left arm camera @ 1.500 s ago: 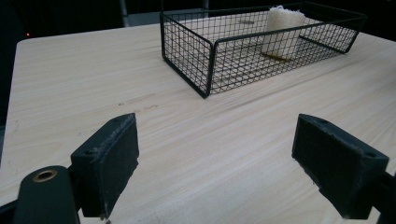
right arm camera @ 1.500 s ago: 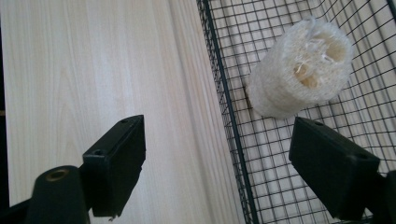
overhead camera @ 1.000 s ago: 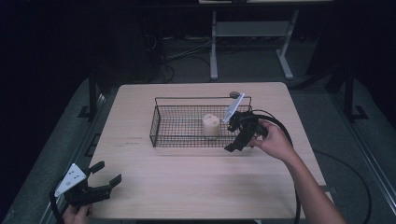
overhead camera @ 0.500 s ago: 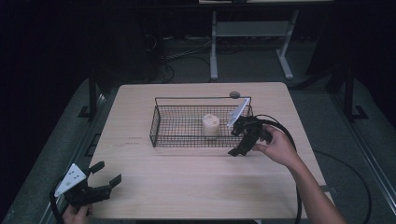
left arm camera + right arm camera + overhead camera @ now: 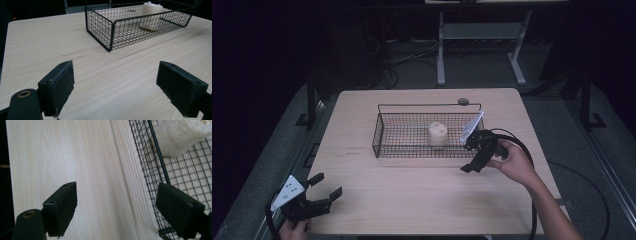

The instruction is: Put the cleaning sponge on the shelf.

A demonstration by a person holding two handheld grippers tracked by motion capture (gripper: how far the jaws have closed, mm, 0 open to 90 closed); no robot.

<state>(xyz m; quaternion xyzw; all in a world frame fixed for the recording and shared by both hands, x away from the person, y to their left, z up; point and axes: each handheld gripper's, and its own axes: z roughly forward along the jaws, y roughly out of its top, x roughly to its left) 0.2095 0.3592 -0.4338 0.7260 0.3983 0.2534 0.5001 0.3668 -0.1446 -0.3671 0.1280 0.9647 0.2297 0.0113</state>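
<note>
Pale wooden worktop (image 5: 412,200). Black wire mesh basket (image 5: 384,136), far centre. Cream, upright roll of towelling (image 5: 437,134), inside basket, right of middle. Right hand-held gripper (image 5: 474,157), just outside basket's near right corner: released, jaws lately widening, nothing between. Left hand-held gripper (image 5: 326,185), near left corner: released, empty.

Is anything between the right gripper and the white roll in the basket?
Yes. The right gripper, jaws open and empty, sits outside the wire basket at its near right corner. The basket's mesh wall stands between it and the white roll, which stands upright inside.
</note>
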